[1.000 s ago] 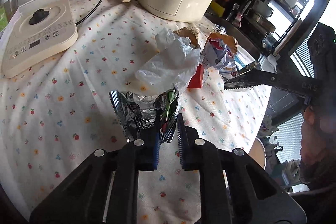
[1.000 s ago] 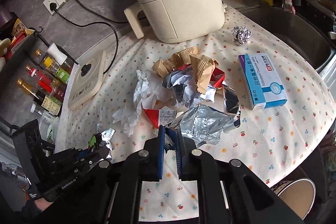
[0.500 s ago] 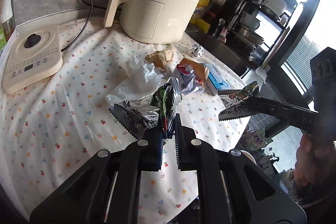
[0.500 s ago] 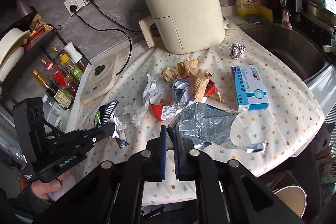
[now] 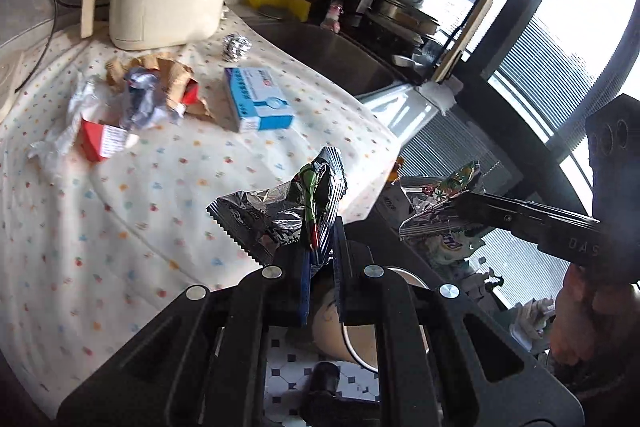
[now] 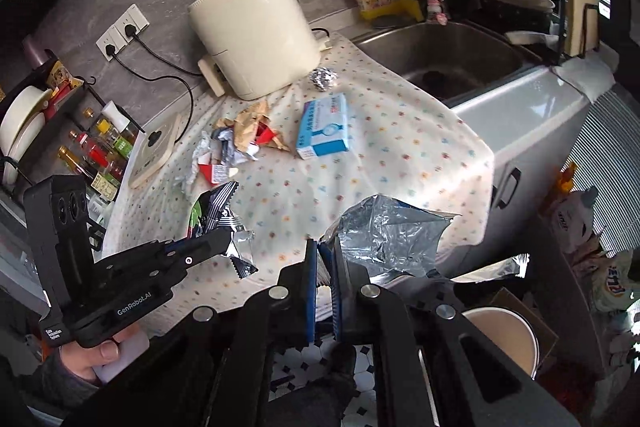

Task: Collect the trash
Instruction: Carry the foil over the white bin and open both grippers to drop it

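The left gripper (image 5: 320, 247) is pinched tight on a crinkled foil wrapper (image 5: 276, 211) with zigzag edges, at the frame's centre. The right gripper (image 6: 326, 267) clamps a shiny, creased foil bag (image 6: 392, 235), centre-right. A round paper bin (image 6: 504, 331) sits lower right. A blue-and-white carton (image 6: 324, 127) and a foil ball (image 6: 323, 78) lie on the dotted cloth (image 6: 400, 155). "GenRobot.AI" marks the left gripper.

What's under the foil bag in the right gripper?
Under the foil bag clamped in the right gripper: tablecloth edge, tiled floor, and a paper cup lower right. The gripper hides the cup's base.
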Available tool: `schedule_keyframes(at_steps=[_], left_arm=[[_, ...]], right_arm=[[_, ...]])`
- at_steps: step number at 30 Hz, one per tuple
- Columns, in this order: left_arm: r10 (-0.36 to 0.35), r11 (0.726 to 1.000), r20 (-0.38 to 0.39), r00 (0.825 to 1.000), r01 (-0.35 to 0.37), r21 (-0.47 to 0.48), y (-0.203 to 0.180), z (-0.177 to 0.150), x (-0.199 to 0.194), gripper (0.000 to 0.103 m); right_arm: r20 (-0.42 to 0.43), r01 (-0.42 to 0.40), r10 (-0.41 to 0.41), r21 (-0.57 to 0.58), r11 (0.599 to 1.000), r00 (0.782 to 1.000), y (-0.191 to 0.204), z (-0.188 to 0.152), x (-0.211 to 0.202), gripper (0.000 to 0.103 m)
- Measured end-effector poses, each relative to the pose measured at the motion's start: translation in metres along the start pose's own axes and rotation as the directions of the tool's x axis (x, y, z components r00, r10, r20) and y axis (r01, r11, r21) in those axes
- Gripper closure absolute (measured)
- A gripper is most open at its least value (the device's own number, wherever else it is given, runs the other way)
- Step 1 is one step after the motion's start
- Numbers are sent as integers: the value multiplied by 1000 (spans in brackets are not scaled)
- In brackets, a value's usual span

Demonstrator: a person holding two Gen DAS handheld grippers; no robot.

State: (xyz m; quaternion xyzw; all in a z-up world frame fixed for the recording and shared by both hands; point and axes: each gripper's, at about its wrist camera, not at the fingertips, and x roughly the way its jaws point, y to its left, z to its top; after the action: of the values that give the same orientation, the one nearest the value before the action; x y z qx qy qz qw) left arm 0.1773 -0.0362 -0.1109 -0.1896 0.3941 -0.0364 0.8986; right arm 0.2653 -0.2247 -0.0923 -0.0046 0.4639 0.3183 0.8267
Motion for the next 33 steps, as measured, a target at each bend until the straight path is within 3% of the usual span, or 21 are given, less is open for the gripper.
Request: schedule_keyframes(at_steps=[7,14,22,23,24,25,26,33], left_arm=[[-17,1000,-46,999,16,-6,-64,-36,43,93],[-11,999,-113,994,6,-45,-104,-69,81,93],[20,998,-190,982,-31,-57,-122,-101,106,93],[24,998,-196,980,-36,-59,-123,-105,108,93],[27,997,-204,979,-41,-62,-125,-108,110,93],[27,997,-212,977,-41,-65,-126,-111,112,93],[25,997,-220,975,-41,-68,-127,-114,114,93],[-18,997,-267,963,-1,-73,-144,-128,137,93]], right_arm=[[-41,26,-25,28,999,999,-74,-35,-22,96],[-154,44,-29,94,995,988,-141,-76,-15,96],[-356,73,-12,160,984,934,-187,-126,30,92],[-364,76,-13,159,984,931,-190,-129,31,90],[-369,83,-18,162,983,929,-192,-132,31,76],[-365,90,-24,166,982,931,-194,-134,28,51],[-352,97,-33,163,982,935,-196,-135,24,47],[-342,142,-89,134,981,935,-209,-136,-4,49]])
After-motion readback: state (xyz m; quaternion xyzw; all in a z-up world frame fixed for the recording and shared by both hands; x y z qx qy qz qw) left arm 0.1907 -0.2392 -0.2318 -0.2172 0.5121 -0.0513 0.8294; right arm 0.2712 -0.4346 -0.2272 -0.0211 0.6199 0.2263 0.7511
